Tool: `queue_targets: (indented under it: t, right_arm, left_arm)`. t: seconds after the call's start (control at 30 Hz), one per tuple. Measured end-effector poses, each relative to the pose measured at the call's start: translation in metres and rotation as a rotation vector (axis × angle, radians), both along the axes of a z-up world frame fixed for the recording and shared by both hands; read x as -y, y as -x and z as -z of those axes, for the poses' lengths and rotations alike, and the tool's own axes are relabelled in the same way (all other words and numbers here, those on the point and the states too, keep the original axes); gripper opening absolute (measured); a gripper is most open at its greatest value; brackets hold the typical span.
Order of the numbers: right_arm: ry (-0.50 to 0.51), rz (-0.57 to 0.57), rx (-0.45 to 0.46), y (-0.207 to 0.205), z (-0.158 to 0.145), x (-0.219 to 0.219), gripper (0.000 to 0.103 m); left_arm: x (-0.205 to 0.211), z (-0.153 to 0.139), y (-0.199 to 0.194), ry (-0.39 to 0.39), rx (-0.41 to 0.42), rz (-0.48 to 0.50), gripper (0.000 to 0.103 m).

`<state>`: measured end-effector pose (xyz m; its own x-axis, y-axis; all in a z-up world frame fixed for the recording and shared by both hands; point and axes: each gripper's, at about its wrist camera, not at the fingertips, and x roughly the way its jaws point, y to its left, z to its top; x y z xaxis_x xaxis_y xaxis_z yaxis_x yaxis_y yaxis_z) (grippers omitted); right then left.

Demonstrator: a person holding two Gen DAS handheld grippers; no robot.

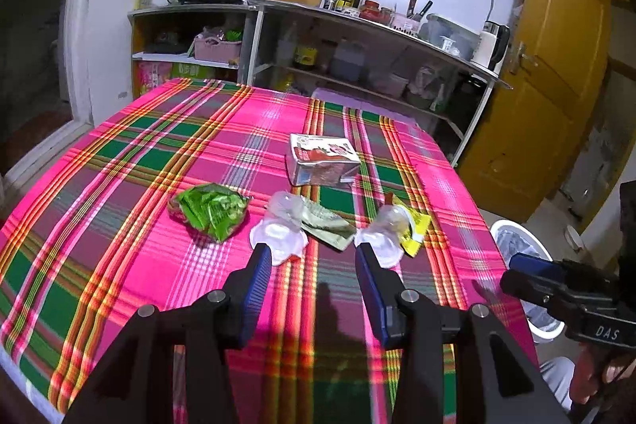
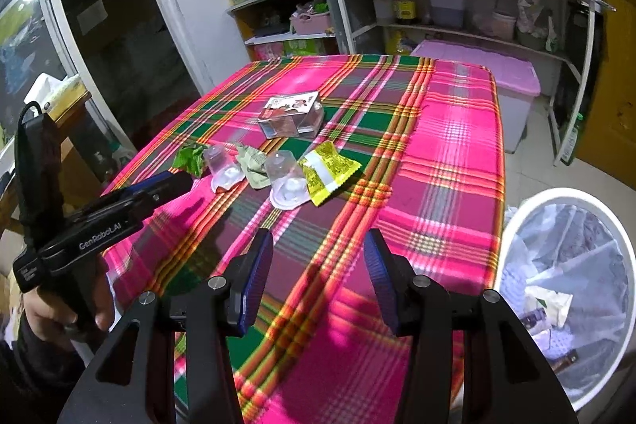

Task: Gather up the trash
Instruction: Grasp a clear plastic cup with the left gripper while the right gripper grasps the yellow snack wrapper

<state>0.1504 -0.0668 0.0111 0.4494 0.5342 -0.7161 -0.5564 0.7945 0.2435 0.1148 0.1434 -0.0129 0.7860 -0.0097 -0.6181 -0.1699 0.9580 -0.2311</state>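
Trash lies in a row on the pink plaid tablecloth [image 1: 119, 185]: a crumpled green wrapper [image 1: 208, 210], two clear plastic cups [image 1: 280, 225] [image 1: 383, 231], a pale green packet [image 1: 326, 223] between them, a yellow packet [image 1: 415, 229], and a clear box with a strawberry label [image 1: 322, 159] behind. My left gripper [image 1: 314, 253] is open, hovering just short of the two cups, nothing between its fingers. My right gripper [image 2: 318, 239] is open over bare cloth, nearer than the yellow packet [image 2: 328, 171] and the cup [image 2: 286, 177]. The left gripper [image 2: 171, 183] shows at that view's left edge.
A white bin [image 2: 572, 289] lined with a plastic bag and holding some trash stands on the floor off the table's right edge. Metal shelves [image 1: 357, 38] with bottles, jars and a cooker line the far wall. A pink-lidded storage box [image 2: 485, 66] sits behind the table. A yellow door [image 1: 548, 74] is right.
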Motion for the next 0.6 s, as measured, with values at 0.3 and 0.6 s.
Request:
queue_targets:
  t: [0.3,0.6]
  right_arm:
    - [0.015,0.01,-0.021,-0.031,0.01,-0.016,0.049]
    - [-0.009,0.02,-0.073,-0.075,0.02,-0.026,0.049]
  left_arm:
    - [-0.017,0.014,-0.027,0.01,-0.052,-0.02,0.044]
    - [-0.023,0.019,-0.05,0.018,-0.067,-0.008,0.044]
